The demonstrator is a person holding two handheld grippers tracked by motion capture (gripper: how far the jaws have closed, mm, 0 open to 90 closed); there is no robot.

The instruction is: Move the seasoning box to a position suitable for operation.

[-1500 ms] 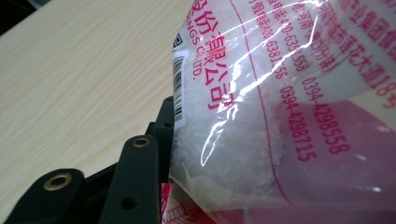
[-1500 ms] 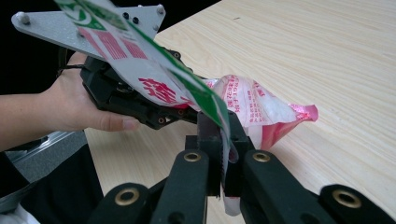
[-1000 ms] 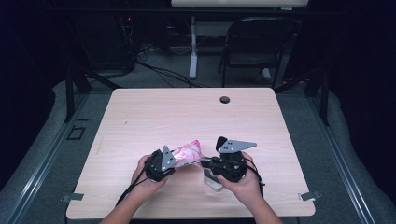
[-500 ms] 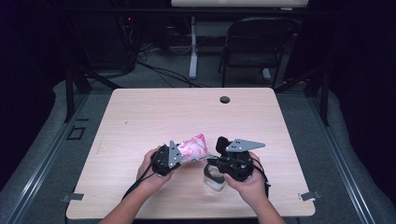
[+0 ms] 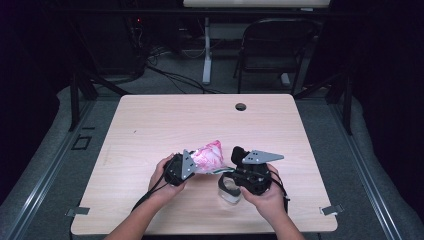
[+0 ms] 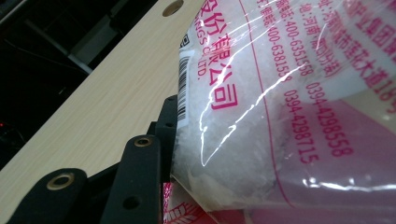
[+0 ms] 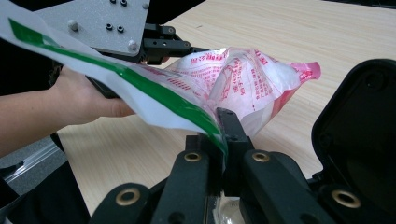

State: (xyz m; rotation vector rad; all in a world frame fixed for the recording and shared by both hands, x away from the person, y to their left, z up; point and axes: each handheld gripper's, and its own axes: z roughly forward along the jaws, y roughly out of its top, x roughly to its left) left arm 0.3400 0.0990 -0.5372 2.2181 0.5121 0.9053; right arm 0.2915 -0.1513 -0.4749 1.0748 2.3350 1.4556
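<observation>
The right gripper (image 7: 223, 140) has its black jaws clamped tight on the green-striped edge of a clear plastic zip bag (image 7: 140, 91); they have just finished closing on it. The left gripper (image 5: 181, 167) stands part open, gripping a crinkled pink-and-white printed packet of white granules (image 5: 209, 156), held between the two grippers just above the light wooden table (image 5: 165, 120). Compared with a second ago, the packet sits slightly higher and farther right, and both hands have barely shifted. The high view shows a small clear round container (image 5: 229, 189) below the right gripper. The left gripper view reveals the packet's barcode and pink lettering; the right gripper view shows the zip bag's green strip.
</observation>
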